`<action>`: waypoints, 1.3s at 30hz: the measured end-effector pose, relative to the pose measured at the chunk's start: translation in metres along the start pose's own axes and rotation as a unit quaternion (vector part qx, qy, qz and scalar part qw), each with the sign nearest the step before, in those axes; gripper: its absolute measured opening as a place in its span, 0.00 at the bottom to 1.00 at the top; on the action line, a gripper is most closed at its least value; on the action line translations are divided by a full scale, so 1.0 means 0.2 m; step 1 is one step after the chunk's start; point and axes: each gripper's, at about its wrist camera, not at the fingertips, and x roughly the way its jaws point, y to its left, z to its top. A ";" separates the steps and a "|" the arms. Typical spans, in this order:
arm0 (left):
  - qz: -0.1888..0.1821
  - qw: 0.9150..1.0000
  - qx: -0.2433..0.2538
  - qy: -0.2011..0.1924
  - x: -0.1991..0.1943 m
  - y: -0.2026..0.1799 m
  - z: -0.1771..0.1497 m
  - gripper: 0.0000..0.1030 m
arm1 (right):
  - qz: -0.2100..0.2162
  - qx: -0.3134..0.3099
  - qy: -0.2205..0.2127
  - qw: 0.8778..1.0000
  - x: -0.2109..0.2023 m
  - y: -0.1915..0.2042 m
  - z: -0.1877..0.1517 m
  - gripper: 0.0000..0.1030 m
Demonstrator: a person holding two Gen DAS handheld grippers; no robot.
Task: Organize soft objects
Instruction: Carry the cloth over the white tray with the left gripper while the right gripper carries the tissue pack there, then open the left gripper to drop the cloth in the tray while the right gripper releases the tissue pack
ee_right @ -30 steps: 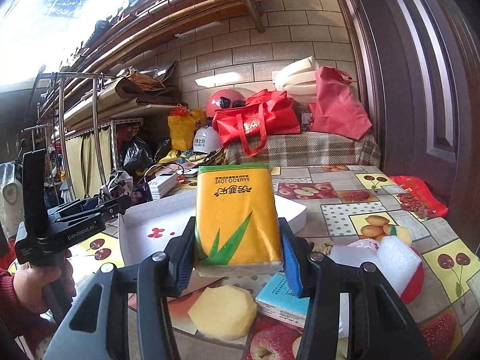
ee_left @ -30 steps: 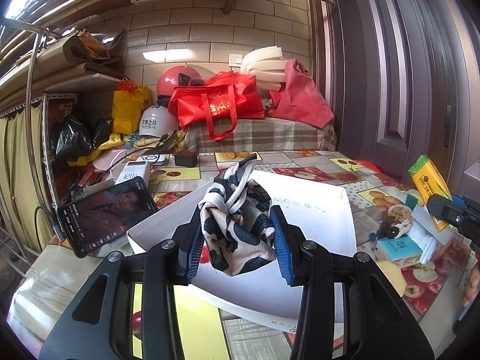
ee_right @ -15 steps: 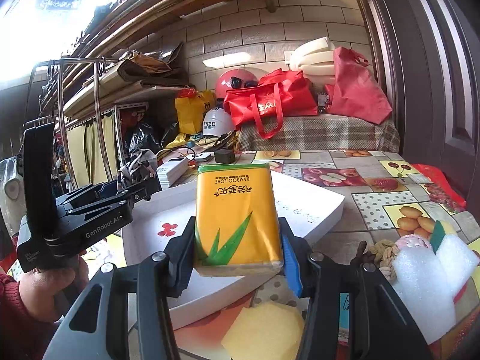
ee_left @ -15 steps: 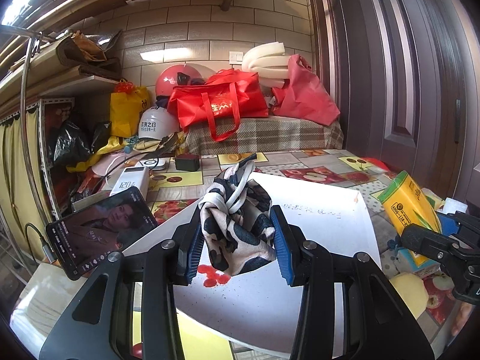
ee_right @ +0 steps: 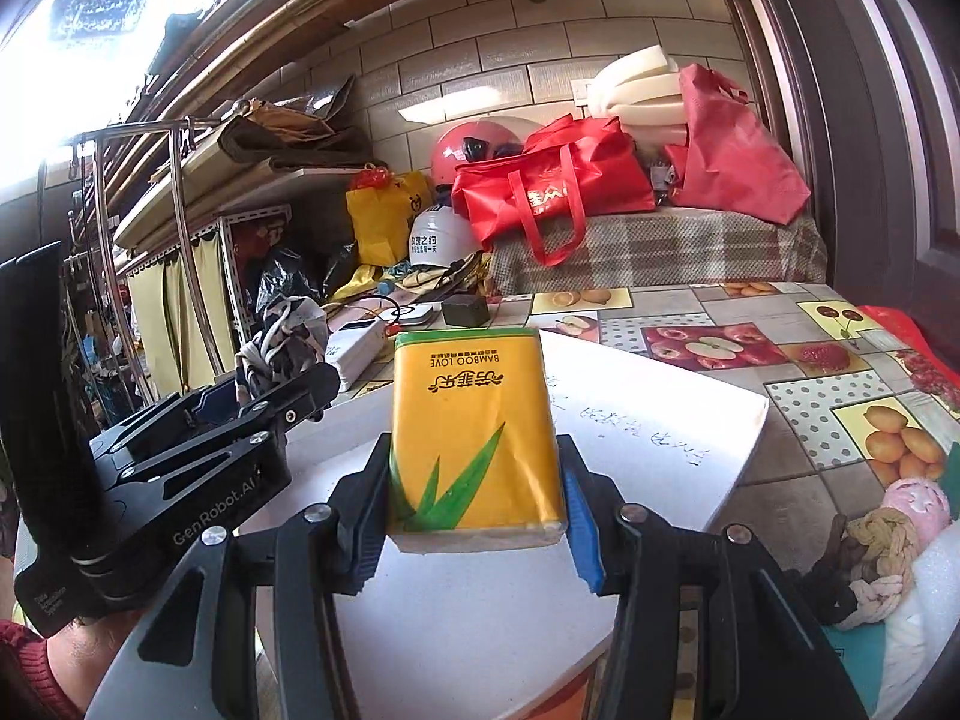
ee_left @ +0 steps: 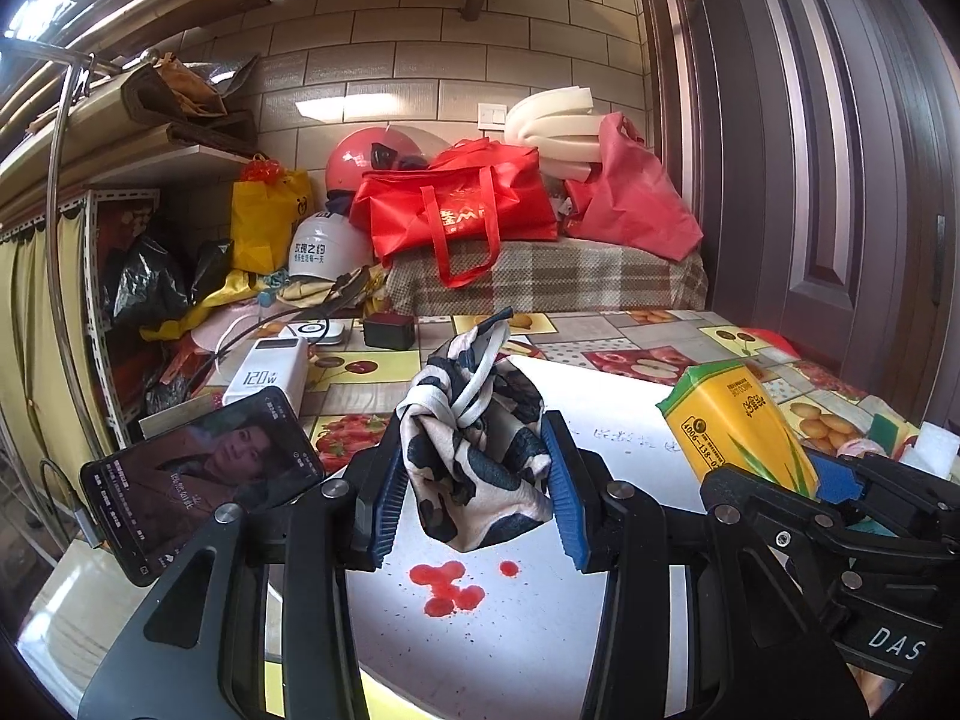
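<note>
Soft objects, two of them, both lifted above the white box: a black-and-white spotted cloth knotted into a bundle, and a yellow tissue pack printed with a green leaf. Cloth pinched at its middle between the blue pads of the left gripper, clenched on it, knot upward and loose corner hanging toward the red stains on the box floor. Squeezed at the waist probably because a limp bundle offers no firmer hold. Tissue pack clamped by its long sides in the right gripper, likewise clenched, label upside down in that view, flat face up. Held across the narrow width most likely so the soft wrapper dents a little and does not slip.

Both carried side by side over the box, which looks meant as the collecting place; nothing soft visibly resting inside it, so sorting seems at an early stage, with release into the box the likely next call.

Right of the box, on the fruit-patterned tablecloth: a knotted rope, a pink round piece and white foam, apparently waiting their turn. Left of the box: a phone propped with its screen lit, and a white power bank. Beyond the box, red bags and helmets piled against the tiled wall.
</note>
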 end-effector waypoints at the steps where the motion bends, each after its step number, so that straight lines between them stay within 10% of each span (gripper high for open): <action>1: 0.001 1.000 -0.001 0.000 0.01 0.00 0.00 0.41 | -0.001 0.006 0.001 1.000 0.01 -0.01 0.00 0.49; 22: 0.009 0.997 -0.055 0.060 0.25 0.10 0.04 0.41 | -0.056 -0.022 0.027 0.998 0.24 -0.09 0.11 0.50; 25: 0.014 0.995 -0.073 0.071 0.27 0.13 0.03 0.51 | -0.059 -0.028 0.040 0.997 0.26 -0.09 0.11 0.62; 26: 0.017 0.995 -0.075 0.070 0.26 0.14 0.03 0.63 | -0.063 -0.029 0.040 0.997 0.26 -0.09 0.11 0.82; 29: 0.030 0.996 -0.063 0.056 0.24 0.11 0.03 0.95 | -0.074 -0.036 0.026 0.996 0.24 -0.07 0.11 0.85; 39: 0.057 0.997 -0.053 0.029 0.19 0.10 0.03 1.00 | -0.081 -0.047 -0.004 0.996 0.20 -0.05 0.12 0.85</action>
